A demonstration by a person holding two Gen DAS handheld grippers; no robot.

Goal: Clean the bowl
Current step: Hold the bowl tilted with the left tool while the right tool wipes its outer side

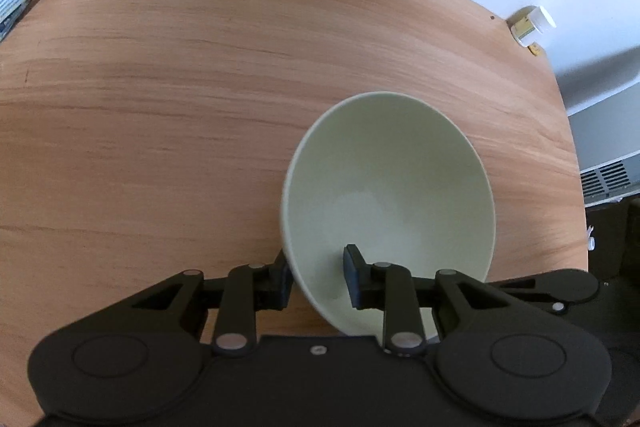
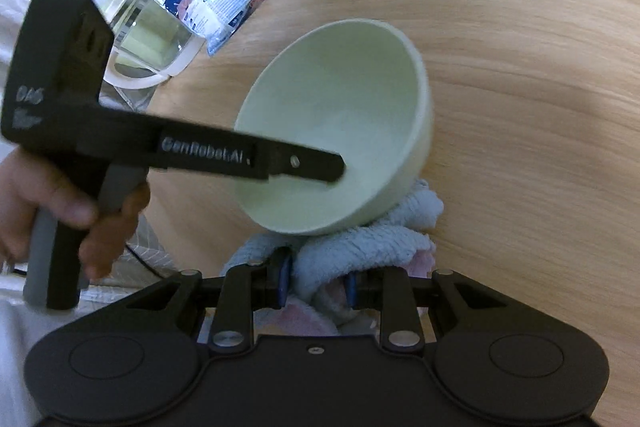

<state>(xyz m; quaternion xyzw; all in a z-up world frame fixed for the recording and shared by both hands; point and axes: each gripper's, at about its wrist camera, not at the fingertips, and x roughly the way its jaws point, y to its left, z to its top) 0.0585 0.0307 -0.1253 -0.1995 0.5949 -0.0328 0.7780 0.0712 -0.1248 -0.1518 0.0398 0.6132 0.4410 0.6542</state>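
Right now the pale green bowl [image 2: 340,123] is tipped on its side above the wooden table [image 1: 160,87], its mouth facing the right gripper [image 2: 316,283]. The left gripper [image 1: 316,275] pinches the bowl's rim, one finger inside, one outside. The right gripper's fingers are clamped on a bunched blue towel [image 2: 360,243], which sits just below the bowl's underside, touching it; wiping the inside would mean bringing the towel up over the rim.
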